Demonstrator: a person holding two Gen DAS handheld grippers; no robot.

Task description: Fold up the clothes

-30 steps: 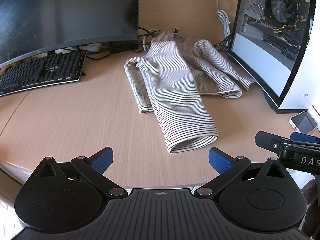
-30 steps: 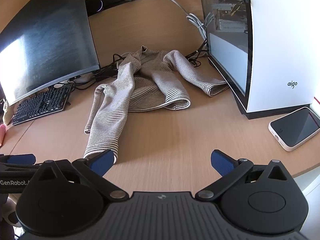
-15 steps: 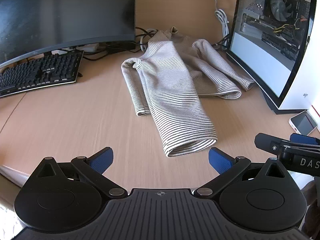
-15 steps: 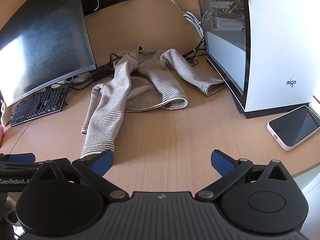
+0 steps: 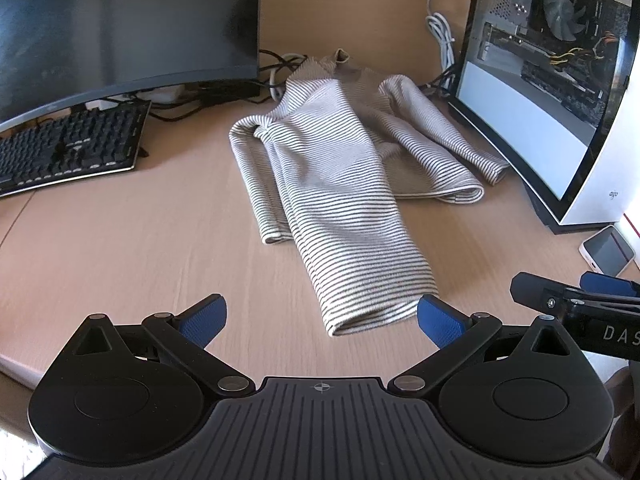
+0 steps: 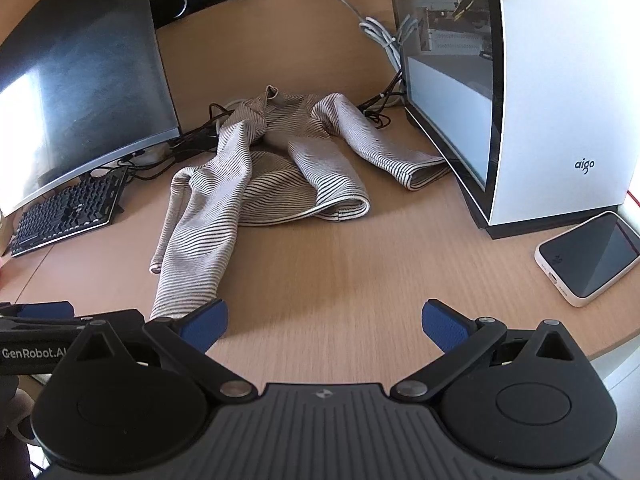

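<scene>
A beige striped long-sleeve top [image 5: 340, 184] lies crumpled on the wooden desk [image 5: 120, 240], its hem end nearest me and sleeves spread toward the back. It also shows in the right wrist view [image 6: 240, 184]. My left gripper [image 5: 320, 316] is open and empty, just short of the hem end. My right gripper [image 6: 324, 320] is open and empty over bare desk, right of that hem end. The right gripper shows at the left wrist view's right edge [image 5: 572, 300], the left gripper at the right wrist view's left edge [image 6: 40, 320].
A curved monitor [image 5: 120, 28] and black keyboard [image 5: 68, 148] stand at the back left. A white PC case [image 6: 540, 80] stands at the right, with cables [image 6: 380, 36] behind the top. A phone [image 6: 592, 256] lies near the desk's right front edge.
Both grippers have moved slightly forward toward the top. Both stay open. The garment has not moved.
</scene>
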